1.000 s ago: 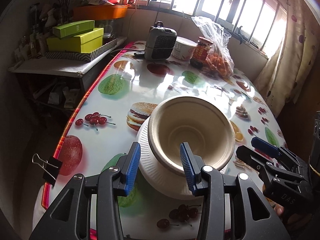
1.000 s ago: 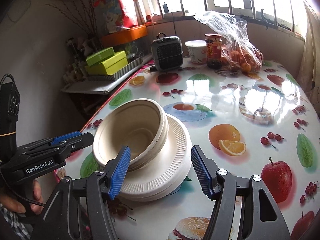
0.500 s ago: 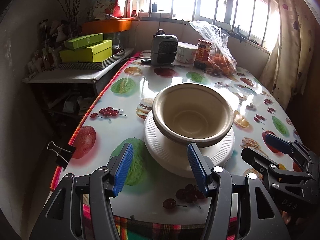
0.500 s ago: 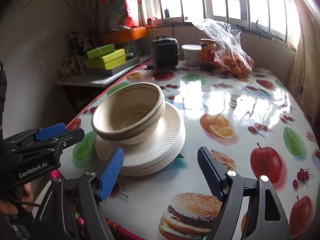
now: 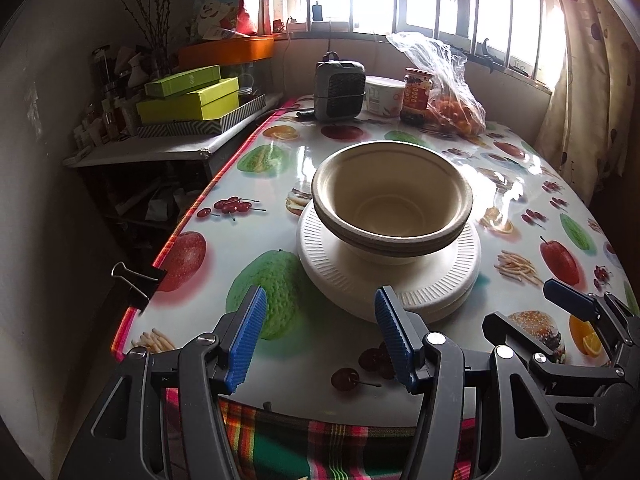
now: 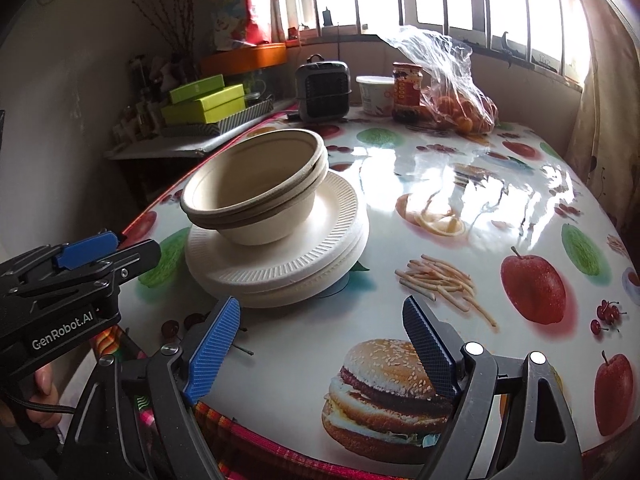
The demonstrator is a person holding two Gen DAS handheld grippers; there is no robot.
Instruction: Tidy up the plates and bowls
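Nested beige paper bowls sit on a stack of white ribbed paper plates on the fruit-print table. My left gripper hangs open near the table's front edge, short of the plates, with nothing between its blue pads. My right gripper is also back from the stack with its jaws still opening and empty. In the left wrist view the right gripper shows at lower right. The left gripper shows at the left of the right wrist view.
At the table's far end stand a small grey heater, a white tub, a red-labelled jar and a plastic bag of oranges. A side shelf with green boxes lies left. A binder clip grips the table's left edge.
Both grippers let go of the stack and drew back toward the table's front edge. Their jaws spread wider. The tilted bowls and plates now rest level on the table.
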